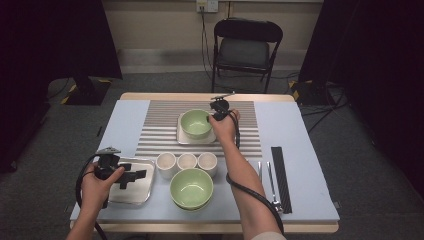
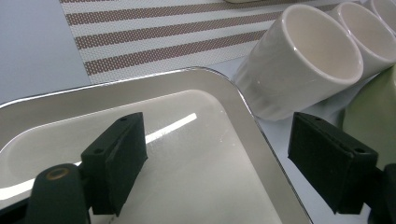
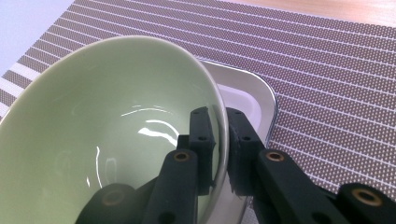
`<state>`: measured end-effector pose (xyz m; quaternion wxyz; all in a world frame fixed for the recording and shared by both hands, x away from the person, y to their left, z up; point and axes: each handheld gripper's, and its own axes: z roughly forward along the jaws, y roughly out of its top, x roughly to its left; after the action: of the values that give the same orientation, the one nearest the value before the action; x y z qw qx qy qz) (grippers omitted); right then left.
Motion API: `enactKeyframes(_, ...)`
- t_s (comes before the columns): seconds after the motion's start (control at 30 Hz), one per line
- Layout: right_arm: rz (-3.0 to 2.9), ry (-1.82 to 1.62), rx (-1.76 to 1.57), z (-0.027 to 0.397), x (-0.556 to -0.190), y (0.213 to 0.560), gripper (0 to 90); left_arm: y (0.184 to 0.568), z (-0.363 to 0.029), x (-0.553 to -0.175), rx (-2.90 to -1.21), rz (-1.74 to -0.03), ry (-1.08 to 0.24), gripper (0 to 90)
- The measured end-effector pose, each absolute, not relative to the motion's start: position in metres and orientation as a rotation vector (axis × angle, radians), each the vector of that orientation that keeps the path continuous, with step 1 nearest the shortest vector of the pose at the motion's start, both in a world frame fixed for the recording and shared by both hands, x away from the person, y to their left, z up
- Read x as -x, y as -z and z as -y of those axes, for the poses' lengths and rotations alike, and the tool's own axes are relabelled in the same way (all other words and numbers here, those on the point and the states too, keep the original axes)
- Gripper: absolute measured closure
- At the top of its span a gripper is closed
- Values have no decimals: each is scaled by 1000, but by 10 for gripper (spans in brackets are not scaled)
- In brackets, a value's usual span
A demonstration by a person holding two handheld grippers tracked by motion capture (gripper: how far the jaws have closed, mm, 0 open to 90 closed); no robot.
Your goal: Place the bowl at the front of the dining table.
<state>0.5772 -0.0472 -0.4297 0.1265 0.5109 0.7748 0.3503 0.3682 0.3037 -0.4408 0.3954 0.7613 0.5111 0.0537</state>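
Right gripper view: the right gripper [image 3: 219, 149] pinches the rim of a glossy pale-green bowl [image 3: 93, 140], tilted on a steel tray [image 3: 254, 95] upon the striped mat [image 3: 336, 70]. Left gripper [image 2: 217, 161] hangs open over another tray [image 2: 196, 154].

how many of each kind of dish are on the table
Pale green ceramic bowls: 2
White ceramic cups: 3
Shiny metal trays: 2
Total: 7

Black folding chair [image 1: 247, 50], grey floor [image 1: 60, 125] — dark curtains [image 1: 45, 40]
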Motion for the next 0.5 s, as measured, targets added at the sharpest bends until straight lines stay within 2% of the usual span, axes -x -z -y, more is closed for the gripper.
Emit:
enactKeyframes(0.13, -2266, -1010, -1486, 48, -577, 429, 778, 441, -303, -368, -1933, -1295, -136, 191)
enactKeyframes(0.5, -2274, -1019, -1489, 49, -576, 426, 591, 441, -302, -368, -1935, -1294, -137, 191)
